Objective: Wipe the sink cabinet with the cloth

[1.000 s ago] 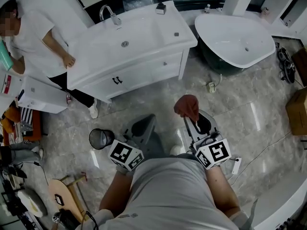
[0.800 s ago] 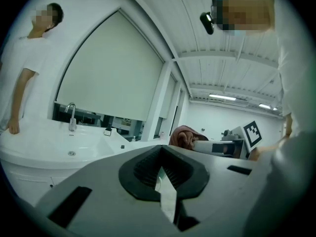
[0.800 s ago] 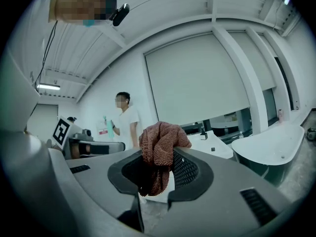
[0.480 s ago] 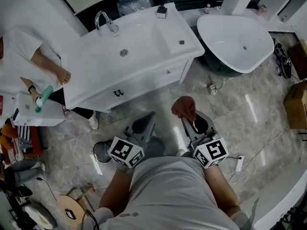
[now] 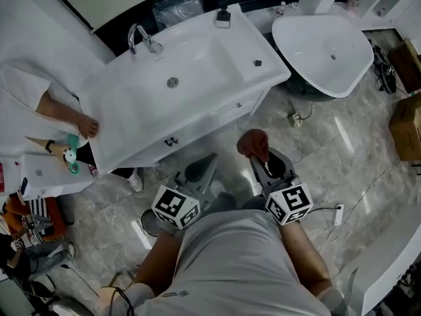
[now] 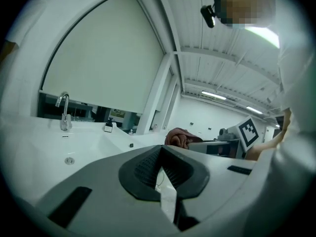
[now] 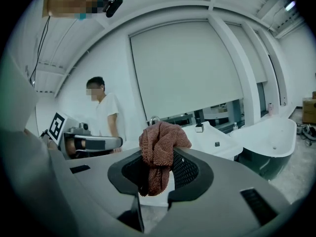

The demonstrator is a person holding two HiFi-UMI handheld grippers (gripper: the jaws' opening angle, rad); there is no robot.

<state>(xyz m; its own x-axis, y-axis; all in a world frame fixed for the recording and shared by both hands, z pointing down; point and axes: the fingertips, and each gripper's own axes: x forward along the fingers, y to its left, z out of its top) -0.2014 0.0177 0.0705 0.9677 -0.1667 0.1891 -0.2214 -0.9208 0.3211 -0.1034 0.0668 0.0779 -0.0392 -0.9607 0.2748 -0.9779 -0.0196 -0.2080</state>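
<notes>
The white sink cabinet [image 5: 197, 120] with its basin and chrome faucet [image 5: 139, 38] stands ahead of me, across a strip of marble floor. My right gripper [image 5: 262, 158] is shut on a bunched reddish-brown cloth [image 5: 254, 142], which sticks up above the jaws [image 7: 160, 147]. In its own view the right gripper [image 7: 157, 174] points toward the cabinet's right end [image 7: 217, 137]. My left gripper [image 5: 202, 166] is held beside it, jaws together with nothing in them. The left gripper view shows the left gripper [image 6: 160, 164], the cabinet top [image 6: 39, 147] and the cloth [image 6: 177, 137].
A person in white [image 5: 33, 91] stands at the cabinet's left end. A white bathtub [image 5: 322, 45] sits to the right. A black waste bin [image 5: 150, 219] is by my left arm. A cardboard box [image 5: 408, 124] and a power strip with cable [image 5: 339, 212] lie at the right.
I have moved forward: the cabinet sits lower and nearer in the head view and the bin has slid back under my left arm. Both grippers keep their pose.
</notes>
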